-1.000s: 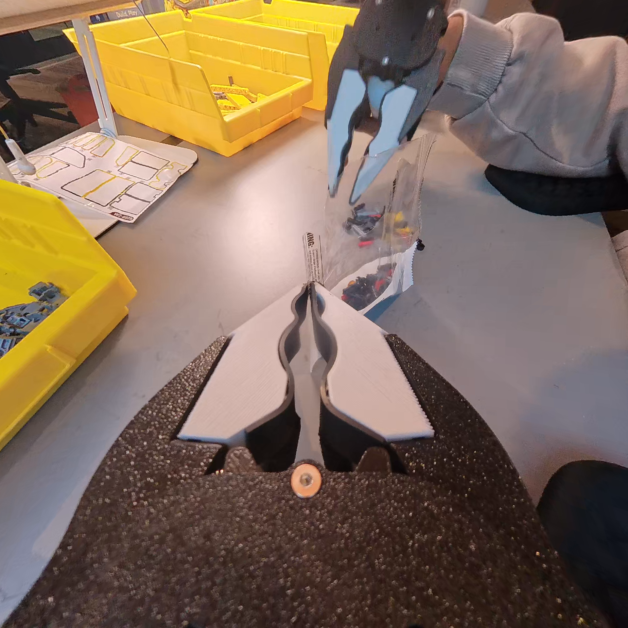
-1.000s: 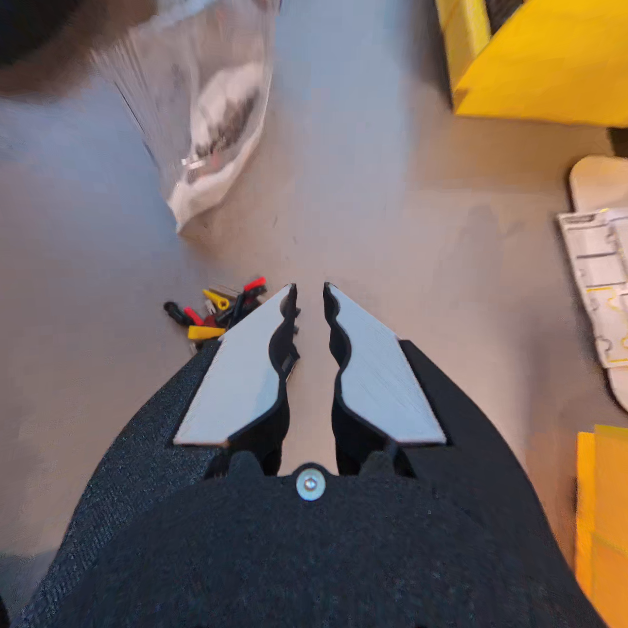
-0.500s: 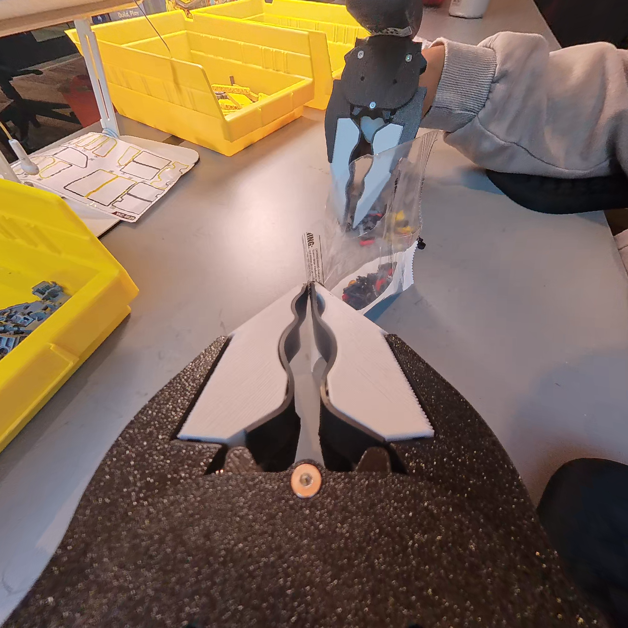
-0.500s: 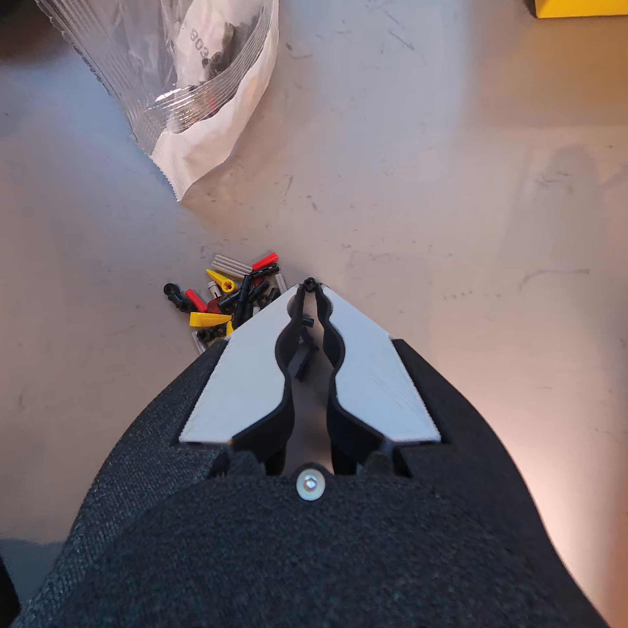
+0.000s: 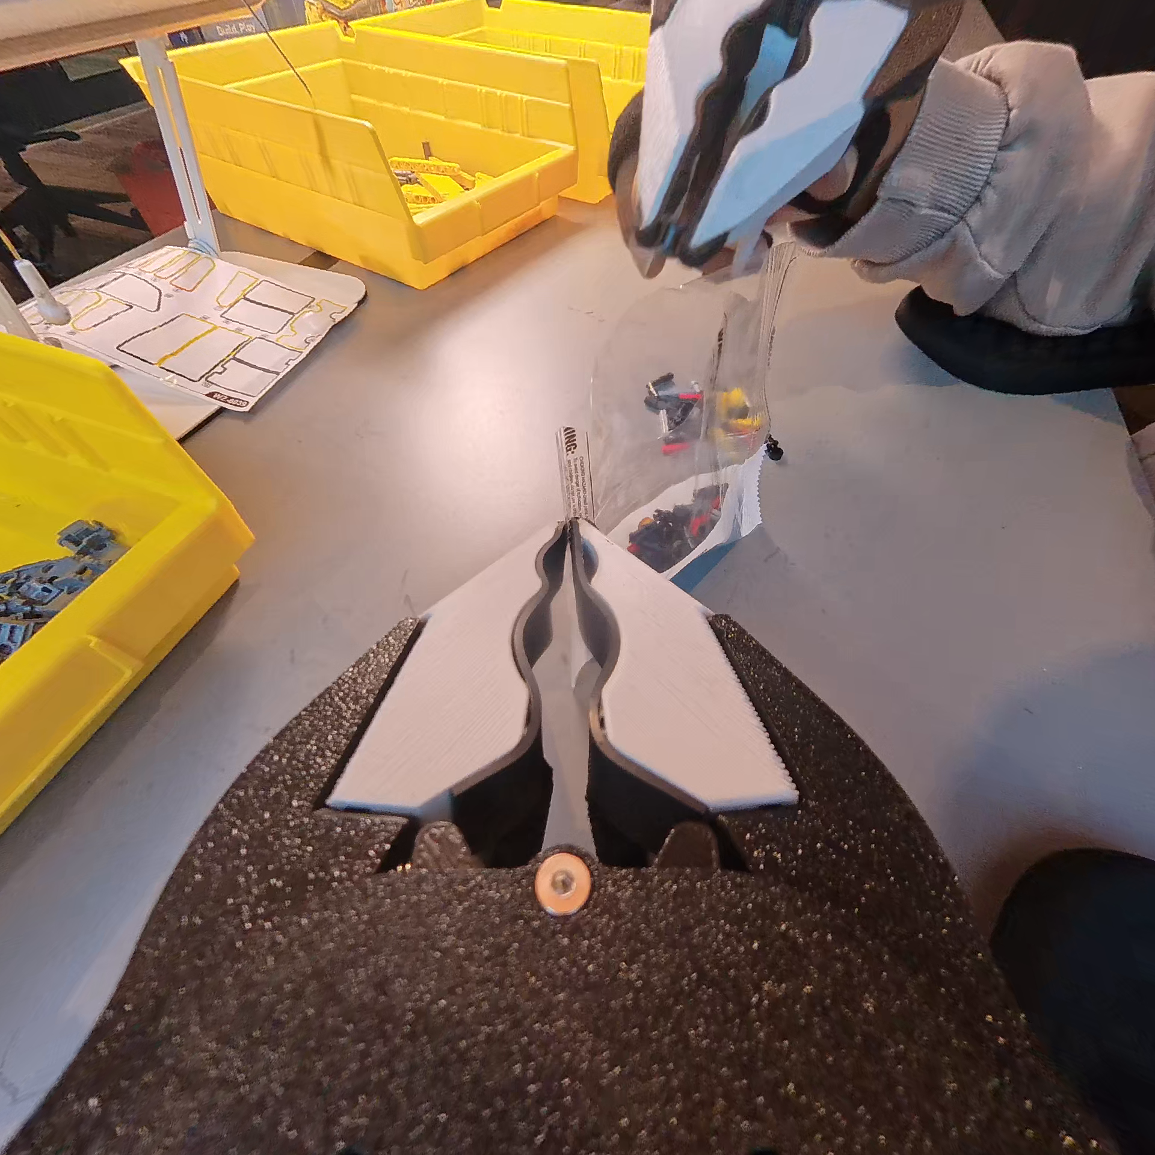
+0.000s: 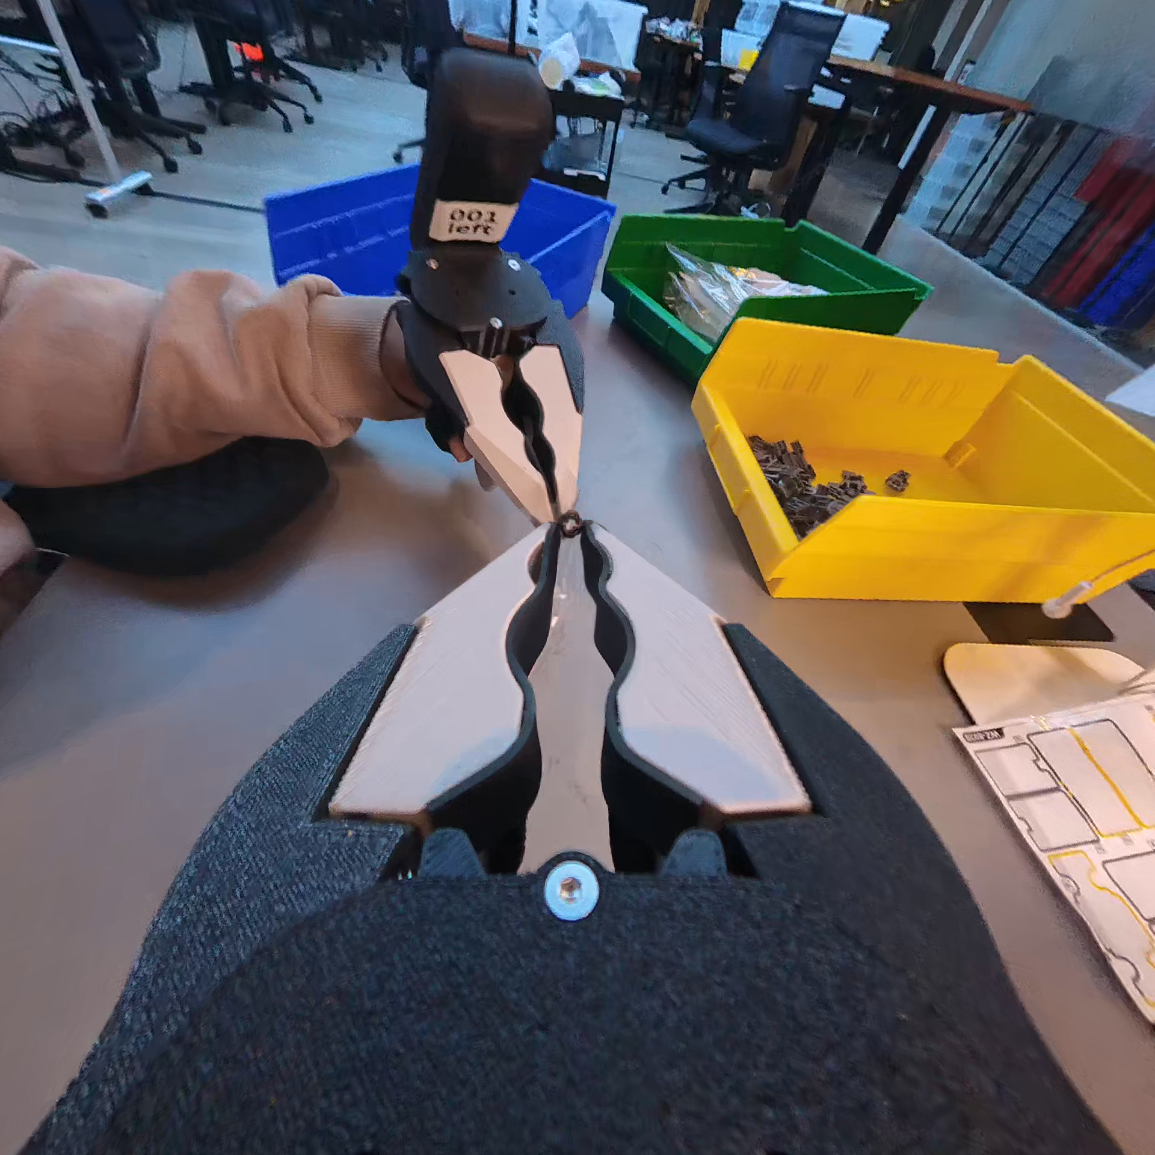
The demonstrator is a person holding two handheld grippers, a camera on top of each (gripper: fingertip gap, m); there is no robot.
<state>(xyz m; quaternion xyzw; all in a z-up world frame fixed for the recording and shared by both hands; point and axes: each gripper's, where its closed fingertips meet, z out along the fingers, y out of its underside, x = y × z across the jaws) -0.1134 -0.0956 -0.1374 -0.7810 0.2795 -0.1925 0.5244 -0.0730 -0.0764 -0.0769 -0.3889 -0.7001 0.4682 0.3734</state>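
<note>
My left gripper (image 5: 570, 531) is shut on the edge of a clear plastic bag (image 5: 650, 400) that stands up from the grey table (image 5: 437, 450). Small black, red and yellow pieces (image 5: 672, 531) lie in the bag's bottom. A loose pile of such pieces (image 5: 700, 406) shows through the bag on the table behind it. My right gripper (image 6: 570, 528) is shut on a small black ring-shaped piece (image 6: 570, 522) and held above the table. In the left wrist view the right gripper (image 5: 672, 250) hangs over the bag's top. In the right wrist view the left gripper (image 6: 553, 506) points at mine, tips almost touching.
Yellow bins (image 5: 387, 162) stand at the back, and one with grey pieces (image 5: 125, 562) at the near left. A white printed sheet (image 5: 200, 325) lies between them. The right wrist view shows a yellow bin of dark pieces (image 6: 937, 550), a green bin (image 6: 650, 312), a blue bin (image 6: 337, 237) and a person's sleeve (image 6: 156, 362).
My right gripper went down open to the loose pile, shut on a small black piece, then lifted and tilted up level. My left gripper stayed still, holding the bag.
</note>
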